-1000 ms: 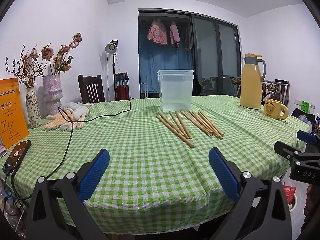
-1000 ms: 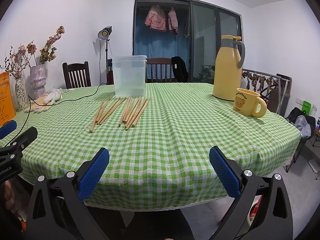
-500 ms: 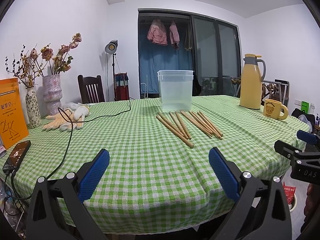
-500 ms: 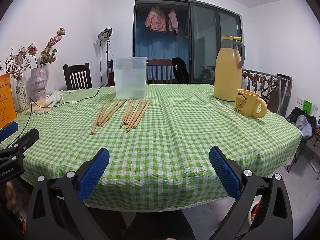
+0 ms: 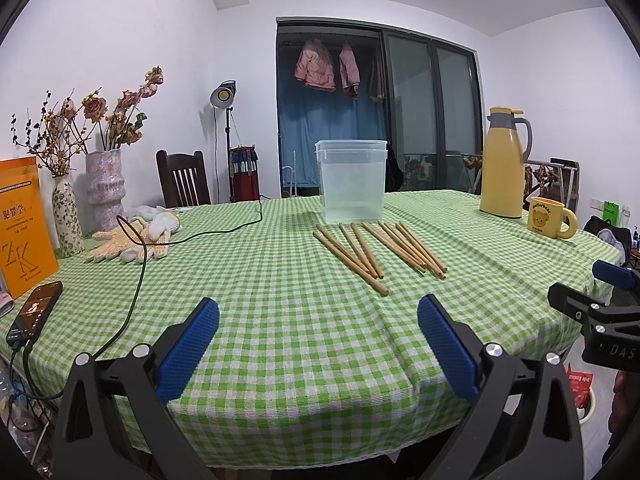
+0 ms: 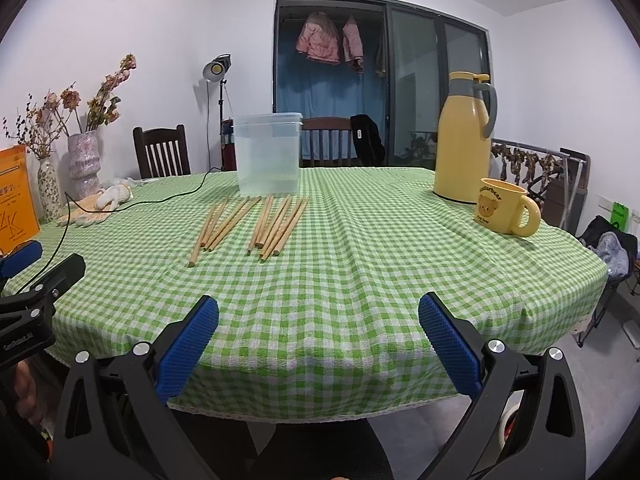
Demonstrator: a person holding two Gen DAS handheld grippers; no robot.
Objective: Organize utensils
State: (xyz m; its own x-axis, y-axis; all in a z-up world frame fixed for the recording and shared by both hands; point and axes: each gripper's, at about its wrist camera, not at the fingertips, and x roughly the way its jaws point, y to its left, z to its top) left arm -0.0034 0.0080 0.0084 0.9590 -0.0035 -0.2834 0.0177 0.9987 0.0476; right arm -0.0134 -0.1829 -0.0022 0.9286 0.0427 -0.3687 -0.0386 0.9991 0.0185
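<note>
Several wooden chopsticks (image 5: 376, 250) (image 6: 248, 226) lie in two loose groups on the green checked tablecloth, just in front of a clear plastic container (image 5: 351, 180) (image 6: 267, 154). My left gripper (image 5: 318, 332) hovers open over the near table edge, well short of the chopsticks, nothing between its blue pads. My right gripper (image 6: 318, 332) is open too, at the table's front edge, to the right of the chopsticks. Each gripper shows at the side of the other's view.
A yellow thermos (image 6: 466, 136) and yellow bear mug (image 6: 506, 206) stand at the right. On the left are vases (image 5: 105, 188), work gloves (image 5: 132, 236), a black cable (image 5: 140, 276), a phone (image 5: 34, 314) and orange books (image 5: 24, 226). Chairs stand behind the table (image 6: 360, 240).
The right gripper has edged forward and slightly right, so the table looks a bit nearer. The left gripper has hardly moved. Both stay open.
</note>
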